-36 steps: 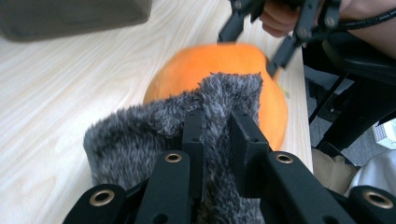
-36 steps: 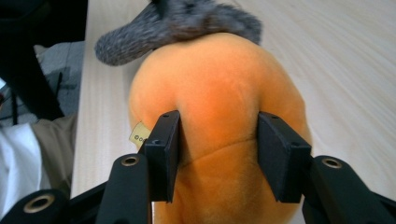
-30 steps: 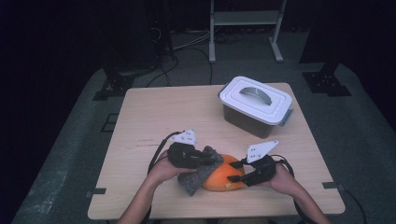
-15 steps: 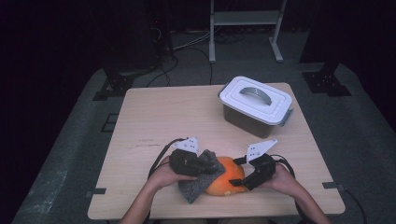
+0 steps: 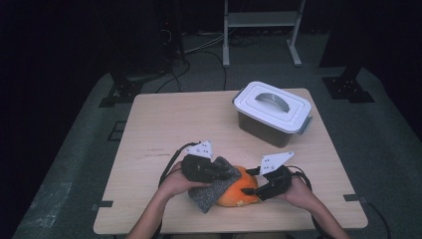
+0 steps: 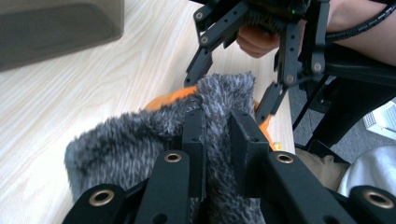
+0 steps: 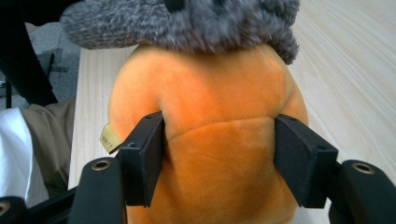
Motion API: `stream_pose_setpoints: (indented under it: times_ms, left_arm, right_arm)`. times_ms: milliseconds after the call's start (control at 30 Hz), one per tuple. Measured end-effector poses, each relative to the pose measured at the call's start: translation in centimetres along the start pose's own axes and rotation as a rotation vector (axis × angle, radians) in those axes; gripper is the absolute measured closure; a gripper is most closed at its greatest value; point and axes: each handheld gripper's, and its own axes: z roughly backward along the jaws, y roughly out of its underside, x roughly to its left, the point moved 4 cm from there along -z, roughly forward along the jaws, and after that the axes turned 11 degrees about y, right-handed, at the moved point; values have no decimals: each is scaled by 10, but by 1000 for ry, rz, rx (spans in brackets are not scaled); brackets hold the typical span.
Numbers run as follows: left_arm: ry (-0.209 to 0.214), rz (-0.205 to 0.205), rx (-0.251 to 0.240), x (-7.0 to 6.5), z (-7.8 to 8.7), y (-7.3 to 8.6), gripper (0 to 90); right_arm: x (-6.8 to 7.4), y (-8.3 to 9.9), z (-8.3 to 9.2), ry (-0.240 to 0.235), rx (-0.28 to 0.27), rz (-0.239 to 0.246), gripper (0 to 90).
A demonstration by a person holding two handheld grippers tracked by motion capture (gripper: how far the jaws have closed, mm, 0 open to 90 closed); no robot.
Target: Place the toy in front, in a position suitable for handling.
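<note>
While my left gripper (image 6: 215, 135) pinches a fold of the grey cloth (image 6: 140, 140), jaws nearly together with the pile squeezed between the pads, the cloth lies draped over the orange plush (image 5: 238, 189). In the left gripper view the cloth takes the lower middle; a strip of orange peeks out at its upper edge.

My right gripper (image 7: 219, 154) straddles the plush. Its jaws have just been closing, plush between them. In the right gripper view the left pad presses into the fabric and dents it, the right pad sits at the plush's side; whether that side has firm contact I can't tell. A small yellow tag (image 7: 108, 138) sticks out at the plush's left edge.

In the high view both grippers meet at the lower middle of the table (image 5: 164, 124), left gripper on top of the cloth, right gripper at the plush's right side.

Farther back, upper right of the table: a box (image 5: 271, 113) with a white lid, handle on top, well apart from the plush.
</note>
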Motion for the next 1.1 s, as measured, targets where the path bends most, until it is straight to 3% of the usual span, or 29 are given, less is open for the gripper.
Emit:
stream_pose_setpoints:
  times_ms: [167, 333, 533, 700, 867, 967, 1100]
  left_arm:
    - [-12, 39, -25, 2, 9, 17, 769]
    - [-51, 73, -7, 6, 19, 32, 766]
    - [-64, 98, -5, 9, 21, 43, 766]
    - [-65, 104, -3, 10, 21, 41, 768]
    - [-61, 94, -9, 10, 20, 32, 768]
    - [-55, 77, -17, 8, 16, 23, 768]
    - [-64, 46, 32, 6, 12, 21, 769]
  right_arm:
    - [-5, 6, 4, -18, 7, 0, 380]
    - [-12, 11, 6, -37, 18, -35, 385]
    - [-13, 12, 6, -42, 15, -43, 385]
    - [-11, 10, 6, -29, 19, -38, 386]
    - [-5, 9, 6, -20, 22, 1, 380]
    - [1, 7, 4, -46, 26, 6, 346]
    - [2, 5, 6, -66, 33, -6, 279]
